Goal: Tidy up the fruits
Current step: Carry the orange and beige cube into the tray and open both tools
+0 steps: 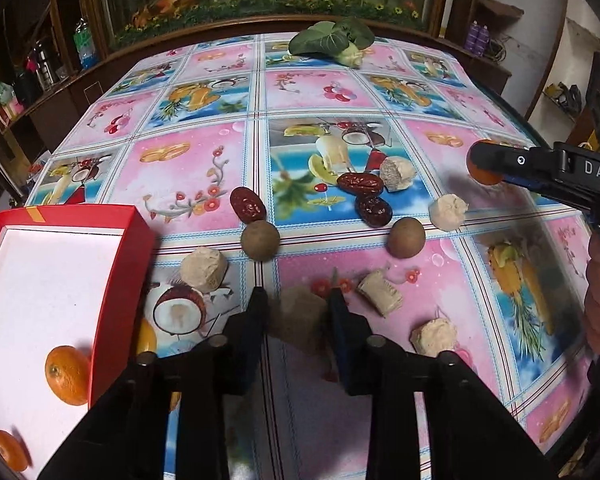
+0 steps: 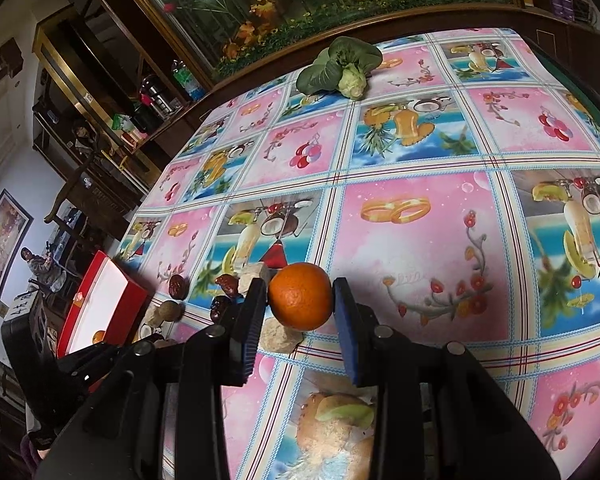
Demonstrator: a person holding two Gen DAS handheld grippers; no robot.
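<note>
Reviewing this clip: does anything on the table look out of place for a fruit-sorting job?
Yes. A leafy green vegetable lies alone at the table's far edge, well apart from the dates, round brown fruits and beige chunks scattered mid-table. It is no fruit. Also, the red box holds only oranges so far.

Table [image 1: 204,168] under glossy fruit-print cloth, pink and blue squares. Red box [image 1: 112,280] at 8 o'clock edge. Bok choy [image 1: 332,42] at 12 o'clock, far edge. Red dates [image 1: 360,184], two brown round fruits [image 1: 260,239], pale beige chunks [image 1: 203,269] scattered around centre.
</note>
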